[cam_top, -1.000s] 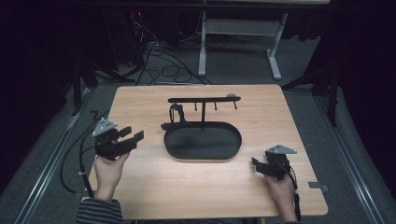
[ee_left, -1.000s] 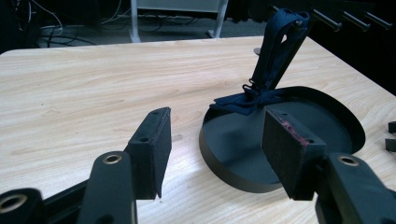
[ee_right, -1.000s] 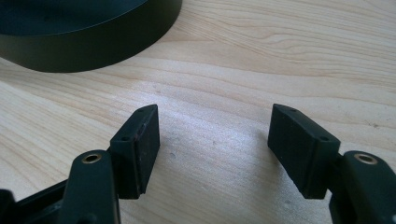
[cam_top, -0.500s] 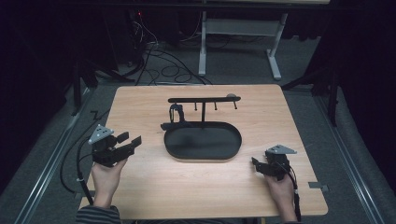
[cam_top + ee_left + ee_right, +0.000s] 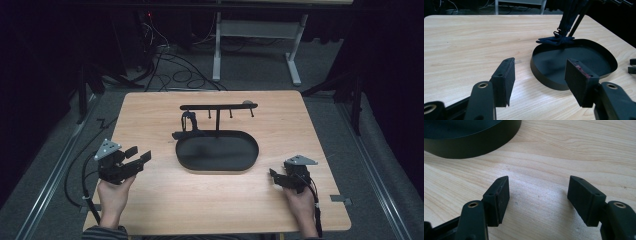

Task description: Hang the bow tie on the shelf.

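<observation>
A black oval tray [image 5: 220, 152] lies at the middle of the wooden table [image 5: 165, 200]. Behind it stands a black rack [image 5: 218, 106], a bar with short pegs on a post. A dark blue strap-like item [image 5: 187, 125] hangs from the bar's left end, and its lower end rests on the tray's rim [image 5: 555, 40]. My left gripper [image 5: 140, 153] is open, left of the tray and aimed at it, holding nothing [image 5: 541, 75]. My right gripper [image 5: 273, 177] is open just right of the tray, low over bare wood [image 5: 539, 186], with the tray wall [image 5: 474, 140] ahead.
The table's front half is bare wood. Cables [image 5: 170, 60] and a white desk frame [image 5: 255, 35] are on the floor beyond the far edge. A cable [image 5: 82, 180] trails off the table's left side. The right gripper's jaw tips [image 5: 632, 65] peek in at the left gripper view's right edge.
My left gripper has drawn back toward the person's side of the table and slightly left, still open. The right gripper has stayed put.
</observation>
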`<control>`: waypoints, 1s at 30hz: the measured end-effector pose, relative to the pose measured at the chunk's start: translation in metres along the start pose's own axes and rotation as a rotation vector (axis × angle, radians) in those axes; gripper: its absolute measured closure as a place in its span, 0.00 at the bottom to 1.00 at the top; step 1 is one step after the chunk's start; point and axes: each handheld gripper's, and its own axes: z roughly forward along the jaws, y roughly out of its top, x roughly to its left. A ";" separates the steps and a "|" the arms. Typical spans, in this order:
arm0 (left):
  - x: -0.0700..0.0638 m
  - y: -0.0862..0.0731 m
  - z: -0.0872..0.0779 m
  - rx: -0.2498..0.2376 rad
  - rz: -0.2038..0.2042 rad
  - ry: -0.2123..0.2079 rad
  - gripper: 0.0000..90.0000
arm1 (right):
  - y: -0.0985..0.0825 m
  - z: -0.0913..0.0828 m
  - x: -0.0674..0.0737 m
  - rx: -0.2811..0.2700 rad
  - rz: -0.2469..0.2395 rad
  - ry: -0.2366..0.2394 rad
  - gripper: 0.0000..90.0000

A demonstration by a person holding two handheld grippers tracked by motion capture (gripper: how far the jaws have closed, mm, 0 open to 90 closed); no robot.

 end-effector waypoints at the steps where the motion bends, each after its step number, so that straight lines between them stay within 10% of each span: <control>1: 0.000 -0.001 0.000 0.001 0.000 0.000 0.47 | 0.000 0.000 0.000 0.000 -0.001 0.000 0.40; 30: 0.000 -0.026 -0.001 0.027 -0.011 0.007 0.46 | 0.000 0.000 0.000 0.000 -0.003 0.000 0.40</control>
